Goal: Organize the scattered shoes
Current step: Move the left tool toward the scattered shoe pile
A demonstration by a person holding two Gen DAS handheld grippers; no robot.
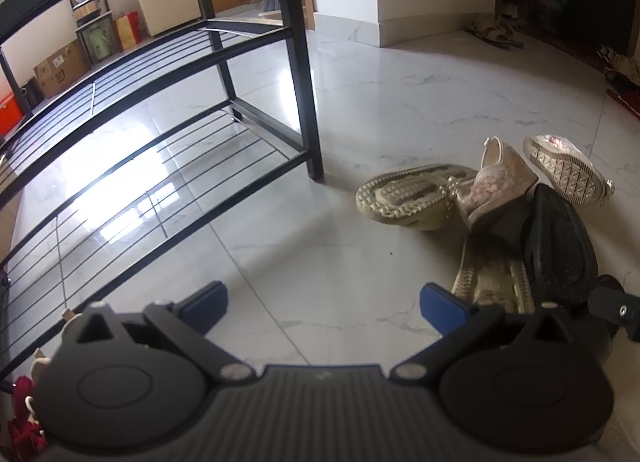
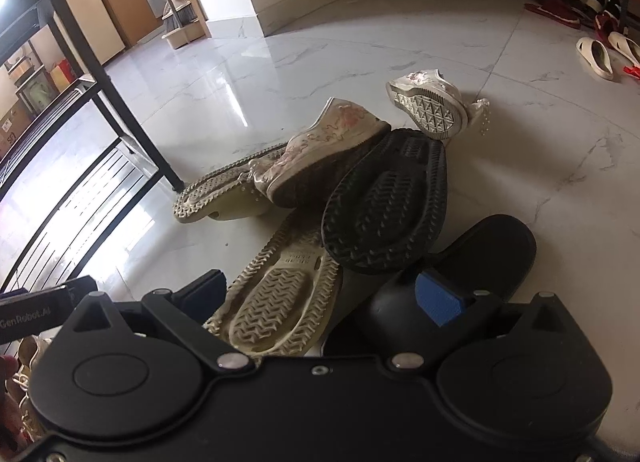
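Both tongs gape wide, empty: left tongs (image 1: 324,304) over floor (image 1: 400,102), right tongs (image 2: 320,294) above overturned shoes (image 2: 280,298).

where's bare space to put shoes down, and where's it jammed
Free: both lower tiers of the black rack, and the floor between rack leg and shoe pile. Crowded: the pile, shoes overlapping, right under the right gripper.

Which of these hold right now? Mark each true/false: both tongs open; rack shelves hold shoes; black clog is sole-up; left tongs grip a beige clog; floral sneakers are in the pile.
1. Both tongs open: true. Left tongs and right tongs are spread, gripping nothing.
2. Rack shelves hold shoes: false, the visible shelves are bare.
3. Black clog sole-up: true.
4. Left tongs grip a beige clog: false, it lies on the floor.
5. Floral sneakers in the pile: true.
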